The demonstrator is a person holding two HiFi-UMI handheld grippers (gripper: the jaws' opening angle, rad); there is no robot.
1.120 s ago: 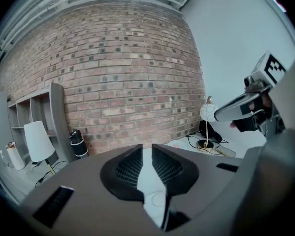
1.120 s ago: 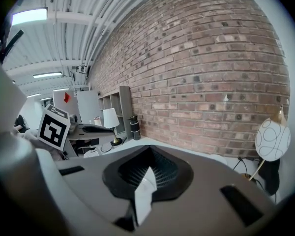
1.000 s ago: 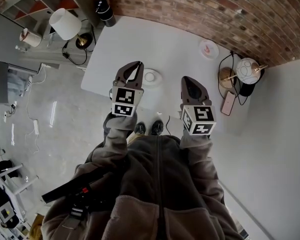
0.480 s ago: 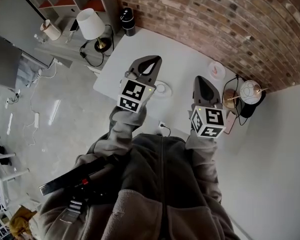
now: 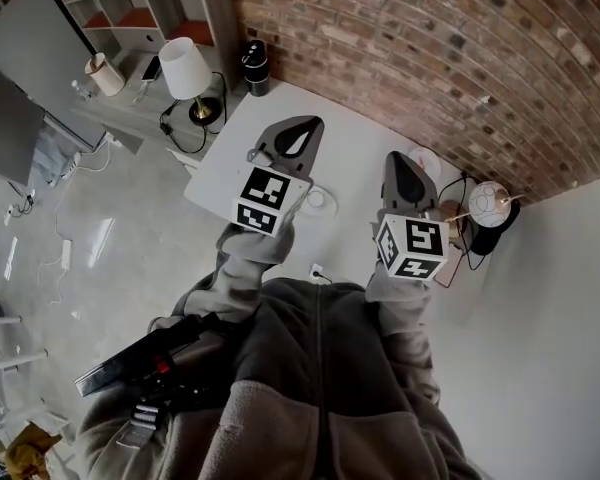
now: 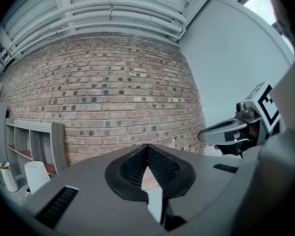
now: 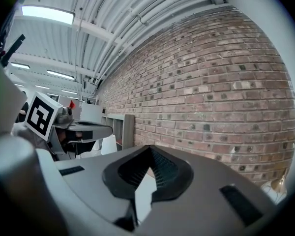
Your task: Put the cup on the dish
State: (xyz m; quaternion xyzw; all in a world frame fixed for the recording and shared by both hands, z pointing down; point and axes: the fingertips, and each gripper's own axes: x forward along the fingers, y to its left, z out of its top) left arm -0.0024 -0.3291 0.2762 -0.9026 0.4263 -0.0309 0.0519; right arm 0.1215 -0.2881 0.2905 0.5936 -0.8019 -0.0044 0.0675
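On the white table [image 5: 350,133], a low round white piece, cup or dish I cannot tell, [image 5: 321,201] peeks out beside my left gripper's marker cube. A small pinkish round piece [image 5: 430,158] shows as a sliver behind my right gripper. My left gripper [image 5: 301,125] hangs above the table's left half, shut and empty. My right gripper [image 5: 404,160] hangs over the right half, also shut with nothing in it. In the left gripper view the shut jaws [image 6: 147,147] point at the brick wall. The right gripper view shows the same: jaws [image 7: 149,149] shut, aimed at brick.
A brick wall [image 5: 430,48] backs the table. A black cylinder [image 5: 254,54] stands at the table's far left corner. A white-shaded lamp [image 5: 184,68] and shelving [image 5: 130,8] lie to the left. A round globe lamp [image 5: 490,204] with cables sits at the right end.
Both grippers have risen and tilted up toward the wall, covering more of the table. The left jaws' small gap has gone. The pinkish piece is now mostly hidden.
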